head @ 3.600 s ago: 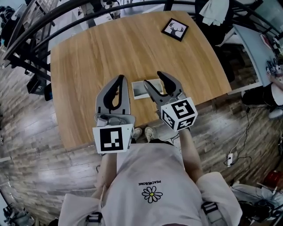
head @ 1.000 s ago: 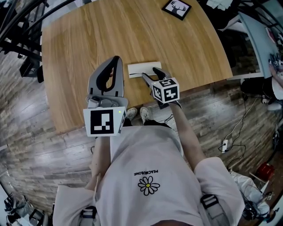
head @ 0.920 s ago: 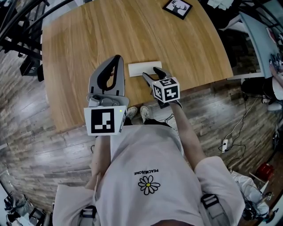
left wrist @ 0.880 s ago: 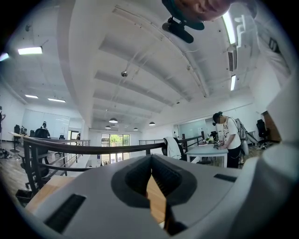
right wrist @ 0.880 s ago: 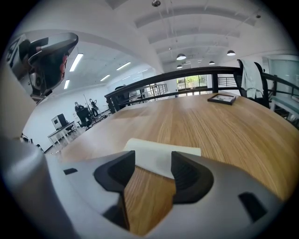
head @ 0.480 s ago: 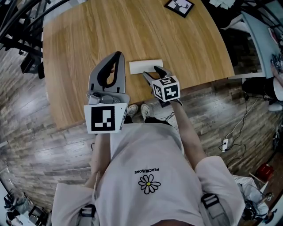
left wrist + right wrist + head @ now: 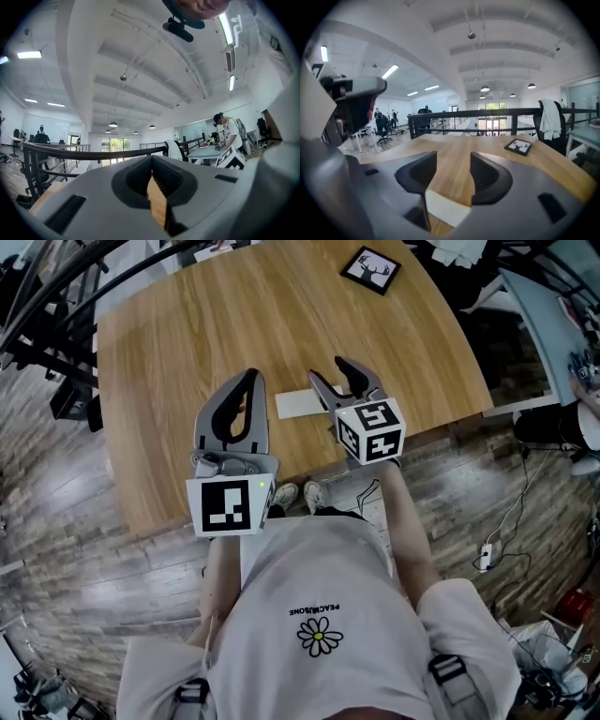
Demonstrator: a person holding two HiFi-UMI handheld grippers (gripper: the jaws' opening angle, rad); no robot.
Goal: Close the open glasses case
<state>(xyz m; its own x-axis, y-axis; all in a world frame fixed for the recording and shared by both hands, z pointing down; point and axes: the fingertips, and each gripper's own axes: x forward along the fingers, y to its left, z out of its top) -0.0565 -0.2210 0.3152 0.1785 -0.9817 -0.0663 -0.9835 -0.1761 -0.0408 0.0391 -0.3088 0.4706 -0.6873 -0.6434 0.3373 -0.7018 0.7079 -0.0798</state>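
Observation:
The white glasses case [image 7: 300, 404] lies flat with its lid down near the front edge of the wooden table [image 7: 187, 334]. My right gripper [image 7: 330, 371] hovers above the case's right end, open; its jaws have just been closing slightly, with nothing between them. In the right gripper view the case [image 7: 445, 208] shows below the open right gripper [image 7: 453, 161]. Left of the case, my left gripper [image 7: 248, 378] hangs over the table, shut and empty. The left gripper view shows that gripper [image 7: 152, 159] with its tips meeting and only the room beyond.
A black-framed deer picture [image 7: 367, 271] lies at the table's far right corner, also seen in the right gripper view as the picture frame [image 7: 519, 145]. A dark railing [image 7: 487, 113] runs behind the table. Wooden floor surrounds the table, and the person's feet [image 7: 300, 495] are by its front edge.
The case, open at first, now lies shut. My right gripper has lifted up off the case. The left gripper has stayed where it was.

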